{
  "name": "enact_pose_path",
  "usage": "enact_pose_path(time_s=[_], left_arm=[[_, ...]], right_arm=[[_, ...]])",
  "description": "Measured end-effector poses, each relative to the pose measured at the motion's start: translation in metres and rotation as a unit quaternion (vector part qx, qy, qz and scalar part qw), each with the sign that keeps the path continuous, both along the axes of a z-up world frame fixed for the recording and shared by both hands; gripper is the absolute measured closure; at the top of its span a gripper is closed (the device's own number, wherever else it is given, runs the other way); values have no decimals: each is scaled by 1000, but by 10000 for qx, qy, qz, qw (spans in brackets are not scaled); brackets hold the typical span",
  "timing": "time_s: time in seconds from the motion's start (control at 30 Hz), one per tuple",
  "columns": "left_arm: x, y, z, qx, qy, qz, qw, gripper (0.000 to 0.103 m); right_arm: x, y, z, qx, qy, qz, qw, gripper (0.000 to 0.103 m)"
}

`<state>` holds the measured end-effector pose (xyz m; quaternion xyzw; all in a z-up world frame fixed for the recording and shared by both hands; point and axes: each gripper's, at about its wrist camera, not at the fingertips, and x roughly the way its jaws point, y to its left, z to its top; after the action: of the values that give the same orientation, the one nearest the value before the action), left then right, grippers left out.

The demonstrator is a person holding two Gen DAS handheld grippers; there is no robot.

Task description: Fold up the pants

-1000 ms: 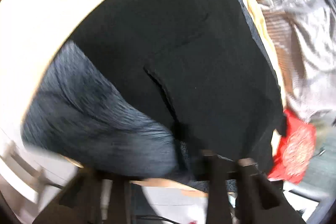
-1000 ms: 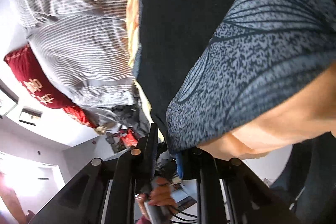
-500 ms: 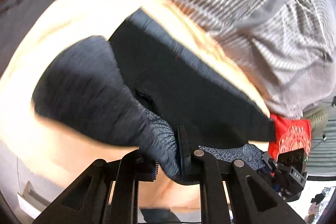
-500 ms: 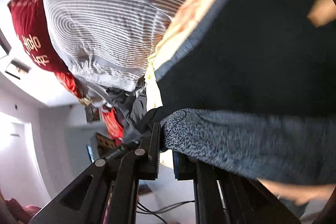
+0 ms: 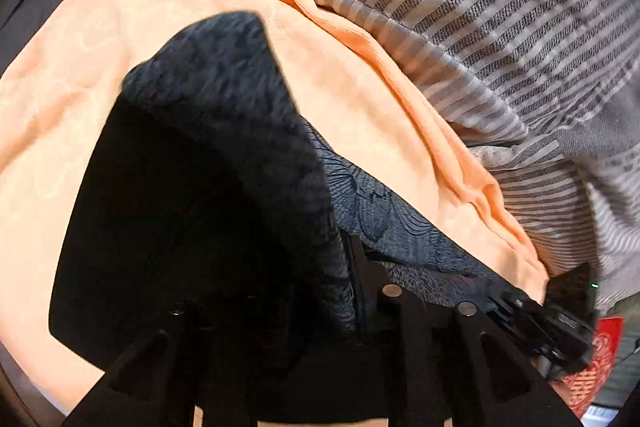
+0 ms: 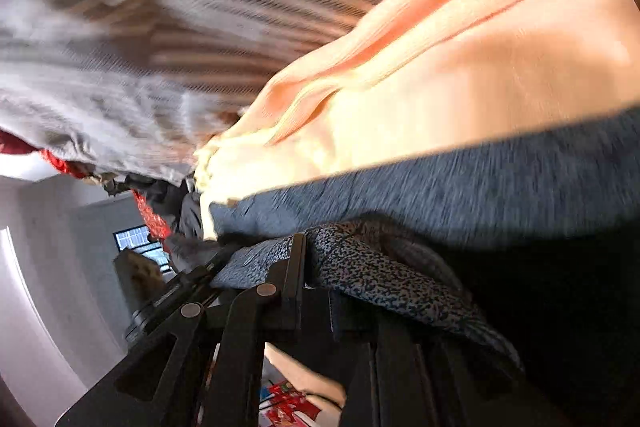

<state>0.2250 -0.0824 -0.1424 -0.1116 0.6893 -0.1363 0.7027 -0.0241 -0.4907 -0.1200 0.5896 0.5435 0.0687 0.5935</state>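
Observation:
The pants (image 5: 224, 147) are dark, blue-grey patterned on one face and black on the other. In the left wrist view they drape over my left gripper (image 5: 352, 291), which is shut on their edge, above an orange sheet (image 5: 360, 99). In the right wrist view my right gripper (image 6: 316, 267) is shut on the speckled edge of the pants (image 6: 460, 195), which stretch away to the right over the same orange sheet (image 6: 480, 59). The other gripper (image 5: 552, 323) shows at the lower right of the left wrist view.
A grey striped quilt (image 5: 500, 7) lies bunched beyond the orange sheet; it also shows in the right wrist view (image 6: 180, 7). A red cushion (image 5: 592, 367) sits at the far right. A white wall and a dark window (image 6: 140, 243) lie beyond the bed.
Both grippers have swung forward and down towards the bed, carrying the pants edge over. The black face that filled the views is now folded under, and the orange sheet and quilt fill more of both views.

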Motion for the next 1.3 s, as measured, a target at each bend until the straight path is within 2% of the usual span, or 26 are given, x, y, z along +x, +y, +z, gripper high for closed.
enact_pose_path(time_s=[0.07,0.1,0.13,0.17,0.2,0.23,0.27,0.33,0.43,0.5,0.53,0.6,0.63,0.67,0.7,0.73,0.77,0.8,0.87,0.93,1.07,1.17,1.27,1.3], left_arm=[[-1,3,13,-47,72,-94,9999,77],[-3,4,21,-34,46,-145,9999,72],[-6,5,32,91,-88,-184,9998,60],[-10,9,49,365,-412,-149,9984,29],[-11,11,62,463,-645,-76,9968,17],[-14,15,74,513,-892,-20,9947,17],[-17,14,83,602,-1035,-111,9927,17],[-20,5,83,840,-1093,-312,9900,17],[-26,-16,56,1149,-948,-686,9865,17],[-29,-33,26,1407,-837,-834,9830,17],[-28,-39,9,1549,-707,-885,9814,17],[-29,-48,-8,1940,-744,-961,9735,17],[-31,-55,-8,2107,-851,-1086,9678,17],[-36,-63,-5,2214,-901,-1298,9623,17],[-40,-66,-1,2146,-888,-1441,9619,17],[-46,-70,6,2039,-878,-1603,9618,17],[-53,-73,14,2012,-916,-1727,9598,17],[-61,-76,22,1975,-985,-1867,9573,17],[-80,-86,39,1728,-1031,-2159,9555,17],[-102,-96,48,1435,-925,-2420,9551,17],[-156,-134,50,895,-604,-3103,9445,17],[-197,-165,43,393,-342,-3521,9345,17],[-228,-190,34,102,-69,-3683,9296,17],[-236,-197,31,29,23,-3716,9284,17]], right_arm=[[-2,1,0,59,5,29,10000,93],[-1,1,2,68,21,97,9999,92],[-1,0,5,39,50,146,9999,86],[0,-3,11,-23,63,192,9998,74],[2,-4,18,-38,13,203,9998,65],[1,-6,26,-25,-54,174,9998,46],[0,-10,39,-96,-196,99,9997,36],[-7,-9,61,-194,-504,139,9984,36],[-22,-5,71,-183,-575,357,9975,36],[-33,2,57,-337,-268,680,9968,36],[-38,4,46,-687,39,890,9936,37],[-43,0,35,-974,235,937,9905,62],[-50,-9,36,-883,227,681,9935,69],[-57,-18,41,-800,138,410,9959,67],[-65,-25,51,-800,6,202,9966,64],[-70,-30,58,-844,-89,111,9963,50],[-82,-37,74,-1010,-243,-62,9946,31],[-90,-40,84,-1127,-296,-172,9930,25],[-120,-51,101,-1192,-360,-464,9911,24],[-156,-54,111,-1165,-208,-789,9898,24],[-252,-65,119,-1185,215,-1495,9814,24],[-328,-64,123,-1333,587,-2112,9665,24],[-404,-52,125,-1491,963,-2793,9437,24],[-417,-49,124,-1549,1055,-2905,9383,24]])
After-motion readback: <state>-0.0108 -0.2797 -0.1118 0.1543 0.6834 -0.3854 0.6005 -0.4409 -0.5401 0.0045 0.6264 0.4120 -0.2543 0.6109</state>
